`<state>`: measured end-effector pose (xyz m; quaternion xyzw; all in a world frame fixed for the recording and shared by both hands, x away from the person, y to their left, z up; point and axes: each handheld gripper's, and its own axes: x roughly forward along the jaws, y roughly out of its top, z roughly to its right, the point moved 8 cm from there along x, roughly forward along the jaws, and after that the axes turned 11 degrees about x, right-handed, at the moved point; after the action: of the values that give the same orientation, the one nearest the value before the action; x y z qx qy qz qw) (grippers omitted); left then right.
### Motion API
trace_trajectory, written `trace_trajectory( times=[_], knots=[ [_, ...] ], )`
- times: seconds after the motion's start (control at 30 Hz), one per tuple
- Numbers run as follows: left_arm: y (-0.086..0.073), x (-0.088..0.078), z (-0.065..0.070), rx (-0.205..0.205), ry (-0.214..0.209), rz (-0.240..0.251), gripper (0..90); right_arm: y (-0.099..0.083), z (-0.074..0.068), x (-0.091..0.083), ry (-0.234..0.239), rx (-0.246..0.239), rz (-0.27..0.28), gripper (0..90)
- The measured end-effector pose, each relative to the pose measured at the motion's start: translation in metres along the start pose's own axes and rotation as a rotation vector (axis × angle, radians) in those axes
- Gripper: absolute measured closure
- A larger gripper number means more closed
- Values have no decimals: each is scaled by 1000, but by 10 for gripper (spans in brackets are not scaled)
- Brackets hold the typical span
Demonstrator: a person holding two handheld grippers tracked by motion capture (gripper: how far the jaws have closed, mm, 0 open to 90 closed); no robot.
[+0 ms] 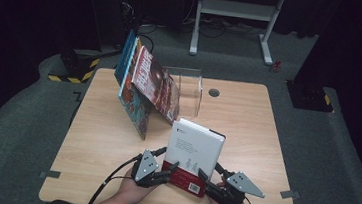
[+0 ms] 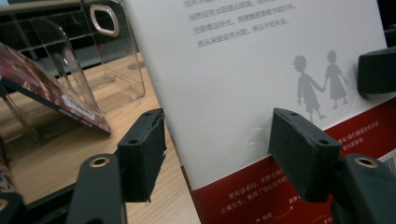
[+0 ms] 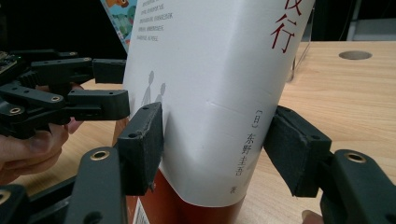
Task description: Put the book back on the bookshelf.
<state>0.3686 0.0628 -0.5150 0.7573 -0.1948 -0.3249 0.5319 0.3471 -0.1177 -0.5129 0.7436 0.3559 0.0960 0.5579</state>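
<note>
The white book (image 1: 195, 151) with the red band stands tilted at six o'clock on the worktop (image 1: 247, 123), near the front edge. The right tool (image 3: 217, 149) clamps it across the spine, both pads pressed to the covers. The left tool (image 2: 217, 154) sits at the book's nine o'clock edge, jaws parted: one pad lies on the cover, the other hangs off the edge, gripping nothing. At eleven o'clock, colourful books (image 1: 145, 86) lean against a clear holder (image 1: 190, 90).
</note>
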Motion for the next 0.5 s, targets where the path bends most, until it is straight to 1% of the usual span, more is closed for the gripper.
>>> trace_trajectory(
  times=[0.03, 0.07, 0.1, 0.13, 0.17, 0.2, 0.27, 0.3, 0.33, 0.4, 0.43, 0.5],
  knots=[
    [-1, 1, -3, -30, -6, -7, 288, 0, 0, 0, -1, -1, 0, 385],
    [-1, 2, -4, -38, -15, -13, 271, 0, 0, 0, -1, -2, 1, 385],
    [-2, 3, -5, -56, -23, -15, 261, 0, 0, 0, 0, -3, 1, 385],
    [-2, 3, -5, -56, -23, -15, 243, 0, 0, 0, 1, -4, 1, 386],
    [-3, 5, -7, -95, -54, -25, 219, 0, 0, 0, 2, -9, 3, 386],
    [-4, 6, -7, -112, -72, -27, 205, 0, -1, 0, 2, -15, 4, 386],
    [-5, 8, -7, -133, -97, -28, 174, 0, -2, 0, 1, -29, 2, 386],
    [-5, 8, -8, -132, -110, -32, 165, -1, -3, 1, 1, -38, -4, 387],
    [-5, 9, -7, -142, -124, -31, 155, -2, -3, 1, -1, -48, -9, 389],
    [-5, 10, -6, -151, -156, -30, 144, -3, -6, 2, 0, -74, -8, 390],
    [-5, 11, -6, -149, -165, -31, 142, -3, -7, 2, -1, -84, -9, 392],
    [-4, 11, -4, -133, -167, -34, 147, -3, -9, 3, 3, -94, -10, 399]
  ],
)
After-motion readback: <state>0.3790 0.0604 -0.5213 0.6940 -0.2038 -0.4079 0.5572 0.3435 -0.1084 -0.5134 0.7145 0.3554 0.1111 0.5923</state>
